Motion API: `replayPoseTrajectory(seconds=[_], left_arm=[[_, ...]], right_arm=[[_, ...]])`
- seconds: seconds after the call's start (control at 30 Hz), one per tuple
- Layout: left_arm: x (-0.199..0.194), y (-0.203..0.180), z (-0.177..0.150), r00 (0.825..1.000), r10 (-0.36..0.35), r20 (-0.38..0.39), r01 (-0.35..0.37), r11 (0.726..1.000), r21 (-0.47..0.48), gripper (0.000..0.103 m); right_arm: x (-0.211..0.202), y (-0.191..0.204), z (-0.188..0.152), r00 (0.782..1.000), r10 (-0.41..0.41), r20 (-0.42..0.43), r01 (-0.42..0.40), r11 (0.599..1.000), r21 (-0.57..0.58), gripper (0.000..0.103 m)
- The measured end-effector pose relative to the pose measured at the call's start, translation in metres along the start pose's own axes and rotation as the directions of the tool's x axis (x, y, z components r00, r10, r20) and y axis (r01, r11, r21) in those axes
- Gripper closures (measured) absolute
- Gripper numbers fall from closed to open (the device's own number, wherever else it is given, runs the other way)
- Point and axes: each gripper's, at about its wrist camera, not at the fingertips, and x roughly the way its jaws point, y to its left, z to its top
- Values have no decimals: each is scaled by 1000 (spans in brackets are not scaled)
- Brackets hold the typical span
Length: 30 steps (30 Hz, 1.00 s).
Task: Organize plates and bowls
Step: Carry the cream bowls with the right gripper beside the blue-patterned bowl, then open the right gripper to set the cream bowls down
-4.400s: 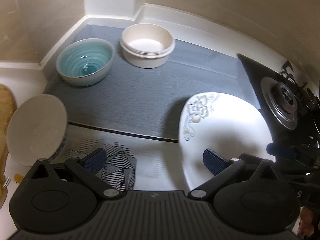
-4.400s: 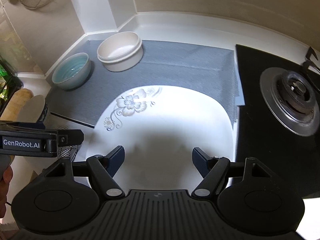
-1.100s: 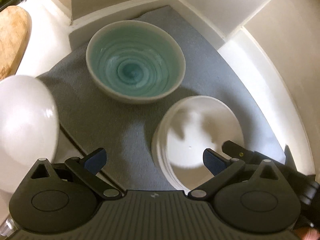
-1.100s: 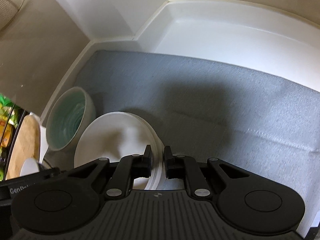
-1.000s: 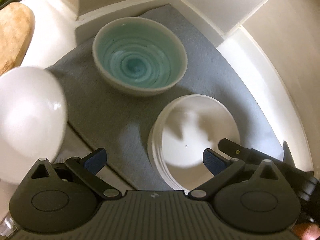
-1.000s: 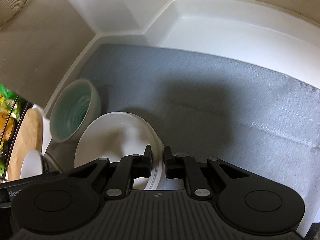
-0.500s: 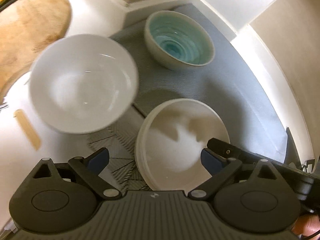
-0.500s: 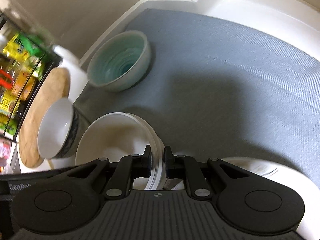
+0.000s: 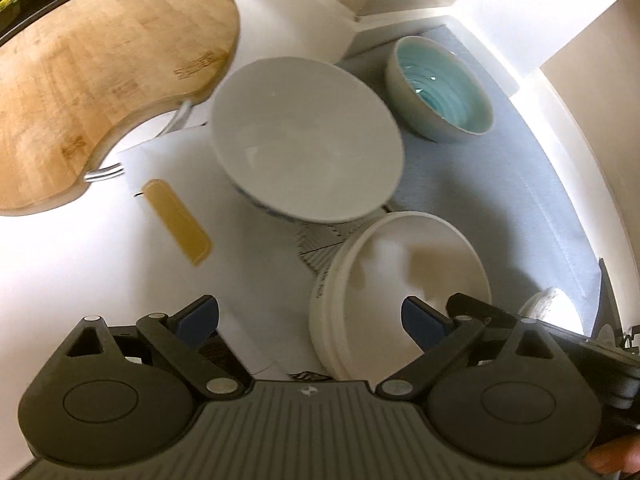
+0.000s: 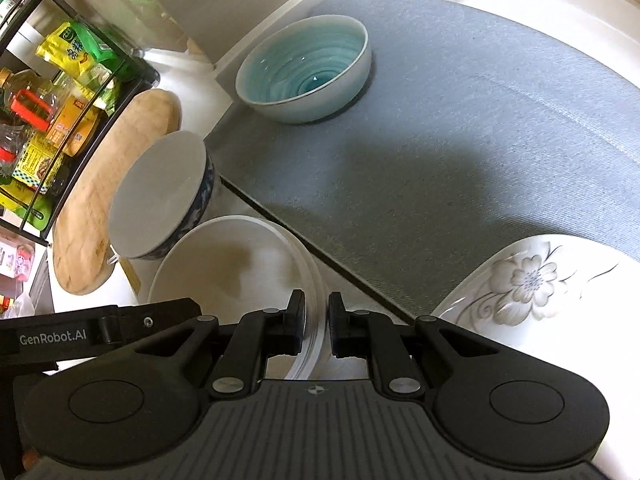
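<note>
My right gripper [image 10: 317,326] is shut on the rim of a stack of cream bowls [image 10: 224,264] and holds it above the counter's front left; the stack also shows in the left wrist view [image 9: 400,280]. My left gripper [image 9: 310,316] is open and empty beside that stack. A white bowl with a blue outside [image 9: 304,144] stands to the left [image 10: 160,196]. A teal-glazed bowl [image 9: 440,88] sits on the grey mat [image 10: 460,140], also in the right wrist view [image 10: 304,68]. A white flowered plate [image 10: 532,280] lies at the right.
A wooden cutting board [image 9: 92,72] lies at the left with a fork [image 9: 104,172] under its edge. A yellow flat stick [image 9: 176,220] lies on white paper. A black wire rack with packets [image 10: 52,92] stands at the far left.
The right gripper closed on the cream bowl stack and carried it from the back of the mat toward the front left. The left gripper swung left, bringing the white bowl and cutting board into view.
</note>
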Motion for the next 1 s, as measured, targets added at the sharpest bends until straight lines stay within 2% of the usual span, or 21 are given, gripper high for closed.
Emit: replayPoseTrajectory(seconds=[0.1,0.53,0.57,0.63,0.73,0.83,1.0], left_arm=[[-3,6,-2,1000,4,4,-4,1000,7,4],[-4,7,-9,999,50,5,-50,996,78,3],[-4,7,-9,999,54,5,-54,995,81,3],[-4,8,-9,998,58,1,-58,995,86,3],[-3,11,-9,998,60,2,-60,994,88,2],[-7,12,-9,998,64,15,-65,993,96,1],[-16,10,-9,997,75,37,-79,990,121,1]], right_arm=[[2,5,0,1000,-10,6,10,1000,3,87],[-1,10,-3,999,-21,24,21,1000,7,86],[-2,9,-3,999,-27,26,26,1000,9,85],[-3,8,-2,999,-36,29,36,999,21,74],[-8,9,0,998,-43,40,42,999,28,63],[-14,11,1,997,-48,59,47,999,28,56],[-25,16,4,996,-40,85,39,999,17,51]])
